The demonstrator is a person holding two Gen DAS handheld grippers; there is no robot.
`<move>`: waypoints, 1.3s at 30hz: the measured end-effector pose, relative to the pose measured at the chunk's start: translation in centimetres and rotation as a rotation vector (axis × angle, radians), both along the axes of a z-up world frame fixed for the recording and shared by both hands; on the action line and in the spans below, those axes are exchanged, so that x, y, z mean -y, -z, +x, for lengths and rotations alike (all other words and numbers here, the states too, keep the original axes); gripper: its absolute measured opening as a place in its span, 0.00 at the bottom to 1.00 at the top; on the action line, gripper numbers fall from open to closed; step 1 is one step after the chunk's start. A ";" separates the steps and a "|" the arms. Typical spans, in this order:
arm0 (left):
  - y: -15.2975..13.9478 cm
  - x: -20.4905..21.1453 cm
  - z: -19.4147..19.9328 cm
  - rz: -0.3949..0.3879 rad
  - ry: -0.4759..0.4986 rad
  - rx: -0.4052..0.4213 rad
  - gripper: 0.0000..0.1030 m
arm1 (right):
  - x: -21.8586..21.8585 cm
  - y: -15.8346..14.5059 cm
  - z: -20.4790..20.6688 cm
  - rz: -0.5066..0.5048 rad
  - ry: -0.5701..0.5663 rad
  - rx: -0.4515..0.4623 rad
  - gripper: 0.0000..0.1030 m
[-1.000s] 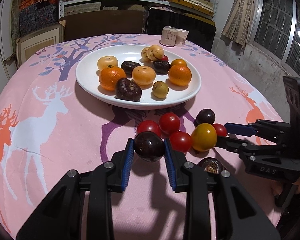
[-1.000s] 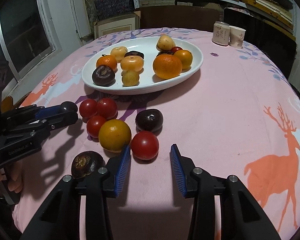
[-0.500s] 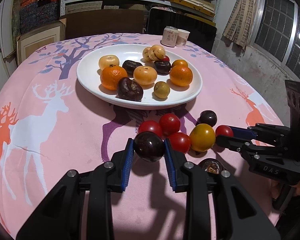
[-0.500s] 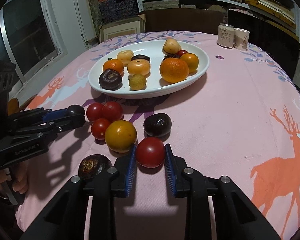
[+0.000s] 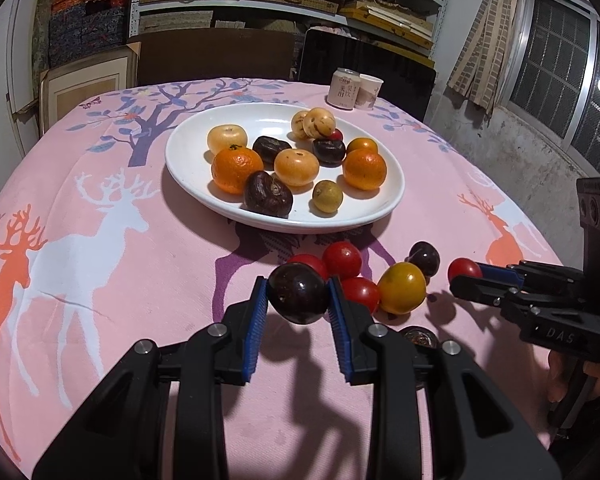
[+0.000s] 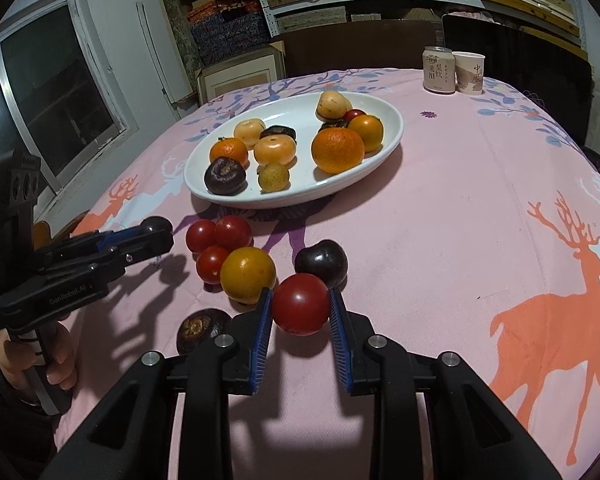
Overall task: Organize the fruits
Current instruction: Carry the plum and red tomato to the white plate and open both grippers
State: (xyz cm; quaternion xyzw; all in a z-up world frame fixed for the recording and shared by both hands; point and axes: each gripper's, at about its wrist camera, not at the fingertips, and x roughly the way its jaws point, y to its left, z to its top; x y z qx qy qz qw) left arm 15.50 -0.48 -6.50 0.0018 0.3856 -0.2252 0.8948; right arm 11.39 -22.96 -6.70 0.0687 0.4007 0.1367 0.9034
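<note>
My left gripper [image 5: 299, 300] is shut on a dark purple plum [image 5: 298, 298], lifted above the pink cloth. My right gripper [image 6: 300, 311] is shut on a red tomato [image 6: 300, 309], also lifted; it shows at the right of the left wrist view [image 5: 464, 271]. A white oval plate [image 5: 188, 160] holds oranges, pale yellow fruits and dark fruits. Loose on the cloth lie red tomatoes [image 6: 220, 234], a yellow-orange fruit [image 6: 247, 275], a dark plum [image 6: 322, 262] and a dark mangosteen [image 6: 198, 330].
A drink can [image 6: 439, 69] and a paper cup [image 6: 470, 72] stand at the table's far edge. A dark chair back [image 5: 364, 60] and shelves with boxes lie behind. The round table edge drops off at the right and left.
Both grippers have lifted their fruit off the cloth. The right gripper closed on the red tomato a second ago and has now raised it away from the loose pile.
</note>
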 end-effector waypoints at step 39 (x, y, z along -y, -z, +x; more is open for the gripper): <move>-3.8 5.1 11.4 0.129 -0.078 0.067 0.68 | 1.4 -4.4 13.3 0.088 0.065 0.006 0.49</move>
